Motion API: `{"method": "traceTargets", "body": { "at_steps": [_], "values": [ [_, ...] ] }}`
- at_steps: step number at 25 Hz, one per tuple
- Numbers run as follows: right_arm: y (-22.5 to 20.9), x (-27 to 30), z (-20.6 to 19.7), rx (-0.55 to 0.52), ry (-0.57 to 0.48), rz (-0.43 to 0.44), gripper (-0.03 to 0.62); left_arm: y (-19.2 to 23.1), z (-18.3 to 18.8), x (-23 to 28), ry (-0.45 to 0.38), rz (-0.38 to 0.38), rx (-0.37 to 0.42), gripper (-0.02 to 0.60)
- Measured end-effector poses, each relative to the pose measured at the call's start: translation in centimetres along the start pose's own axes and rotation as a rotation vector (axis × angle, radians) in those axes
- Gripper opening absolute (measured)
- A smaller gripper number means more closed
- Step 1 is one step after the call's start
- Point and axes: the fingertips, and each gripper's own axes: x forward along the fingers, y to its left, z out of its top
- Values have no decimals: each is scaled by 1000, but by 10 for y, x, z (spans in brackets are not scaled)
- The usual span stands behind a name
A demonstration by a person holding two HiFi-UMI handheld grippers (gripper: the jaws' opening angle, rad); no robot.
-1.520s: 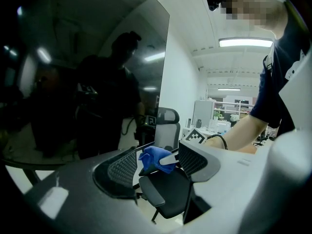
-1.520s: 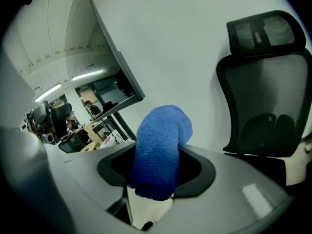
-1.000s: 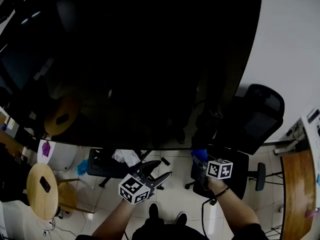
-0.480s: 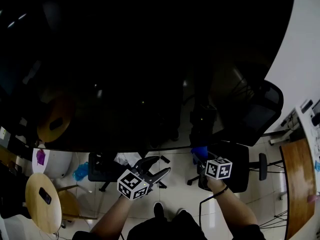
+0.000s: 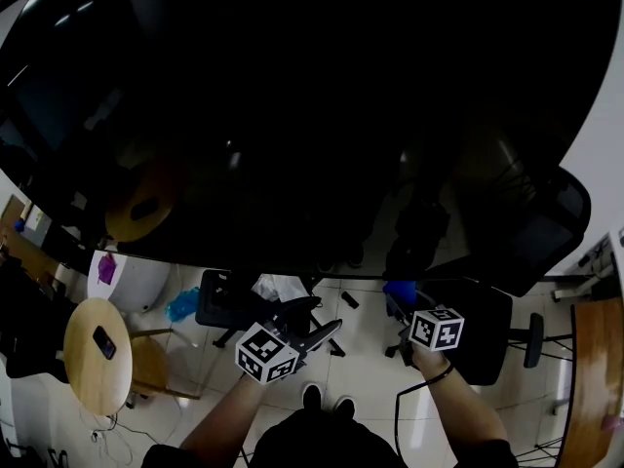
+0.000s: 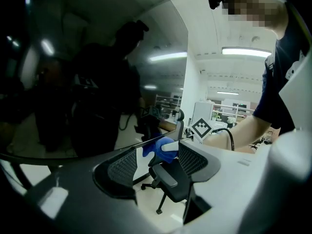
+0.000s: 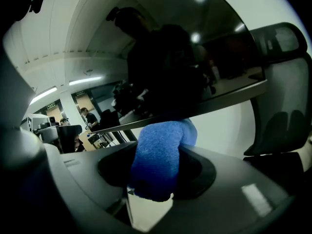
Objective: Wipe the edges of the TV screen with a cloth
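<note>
Blue cloth (image 7: 158, 162) lengthwise in right tool (image 7: 157, 177), tip at TV edge (image 7: 224, 99)

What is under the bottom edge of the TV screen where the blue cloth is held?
A black office chair on the tiled floor stands below the blue cloth, which the right gripper grips. The TV screen edge behind the cloth is covered.
</note>
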Motion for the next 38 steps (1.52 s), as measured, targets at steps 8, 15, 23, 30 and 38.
{"method": "traceTargets", "body": {
  "at_steps": [8,15,23,30,38],
  "values": [
    [48,40,-15,-4,41,50,213,38,-10,-58,-29,87,-28,259],
    [106,75,-27,-2,45,9,213,83,-18,-119,-42,57,-32,259],
    [188,129,-45,36,19,-63,213,139,-32,-195,-1,-55,-22,259],
    [248,174,-56,54,3,-61,213,182,-44,-249,32,-59,-14,259],
    [292,208,-67,4,60,29,213,216,-55,-286,21,62,-54,259]
  ]
}}
